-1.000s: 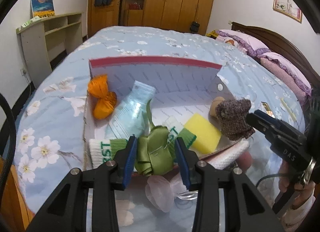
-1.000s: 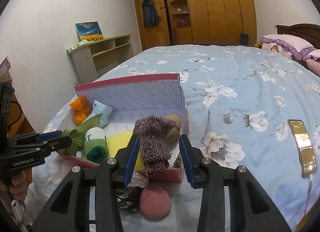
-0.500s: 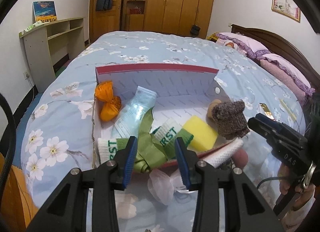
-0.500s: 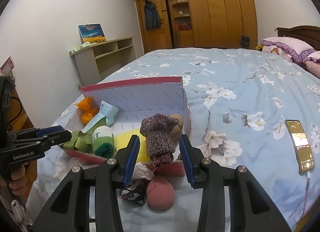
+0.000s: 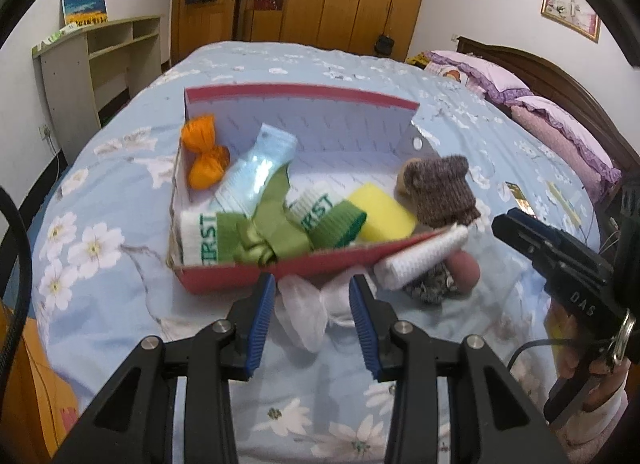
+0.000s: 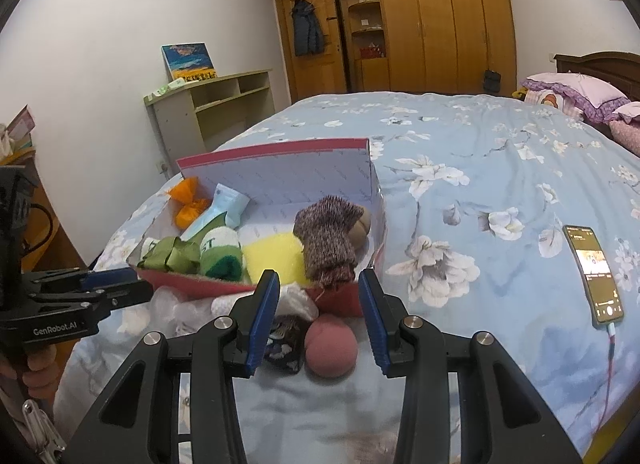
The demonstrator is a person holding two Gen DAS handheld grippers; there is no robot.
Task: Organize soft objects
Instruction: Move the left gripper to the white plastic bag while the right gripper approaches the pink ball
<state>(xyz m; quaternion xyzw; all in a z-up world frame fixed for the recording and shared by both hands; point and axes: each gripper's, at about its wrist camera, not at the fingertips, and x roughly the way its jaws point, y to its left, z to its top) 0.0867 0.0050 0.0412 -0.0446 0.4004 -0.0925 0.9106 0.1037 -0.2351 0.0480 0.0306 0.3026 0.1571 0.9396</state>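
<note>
A red box on the bed holds an orange bow, a pale blue pouch, a green ribbon, a green-and-white sock, a yellow sponge and a brown knit sock. My left gripper is open and empty above a clear plastic bag in front of the box. My right gripper is open and empty over a pink puff and a dark patterned cloth. A white roll leans on the box's front.
The blue floral bedspread spreads right and beyond the box. A phone on a cable lies at the right. Purple pillows and the headboard are far right. A shelf unit and wardrobes stand behind.
Both grippers have pulled back from the box. The left has let go of the green ribbon and the right of the brown knit sock; both items now lie in the box.
</note>
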